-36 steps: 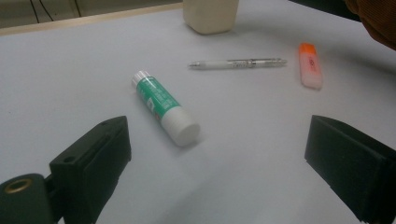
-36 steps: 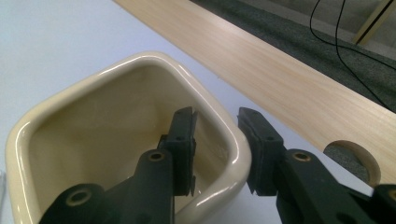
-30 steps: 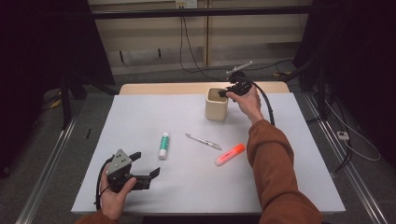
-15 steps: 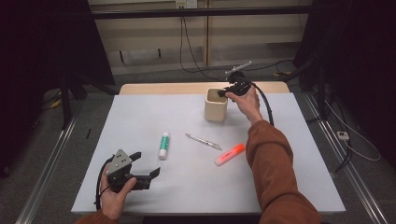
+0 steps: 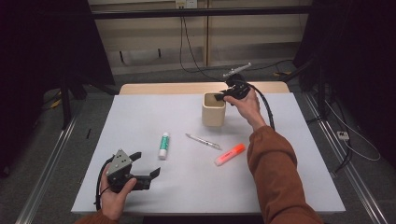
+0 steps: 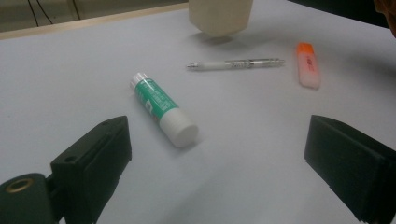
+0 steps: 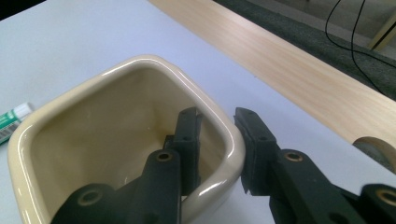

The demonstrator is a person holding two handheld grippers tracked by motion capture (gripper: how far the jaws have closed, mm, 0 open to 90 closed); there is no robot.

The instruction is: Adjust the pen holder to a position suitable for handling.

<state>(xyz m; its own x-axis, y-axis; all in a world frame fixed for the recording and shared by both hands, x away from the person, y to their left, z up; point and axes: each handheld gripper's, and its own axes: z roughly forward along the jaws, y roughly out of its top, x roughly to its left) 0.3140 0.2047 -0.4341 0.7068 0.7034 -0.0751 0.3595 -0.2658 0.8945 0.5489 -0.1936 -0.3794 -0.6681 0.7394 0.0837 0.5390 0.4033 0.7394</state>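
Observation:
A cream square cup stands at the back of the white table. My right gripper straddles its far right rim. In the right gripper view one jaw is inside the cup and the other outside, with the right gripper shut on the wall. My left gripper rests open and empty near the front left edge. Its own view shows the left gripper spread wide before a green-and-white glue stick. The glue stick lies just beyond the left gripper.
A clear pen and an orange highlighter lie mid-table in front of the cup, both also in the left gripper view, pen and highlighter. A wooden strip borders the table's far edge. Cables run across the floor behind.

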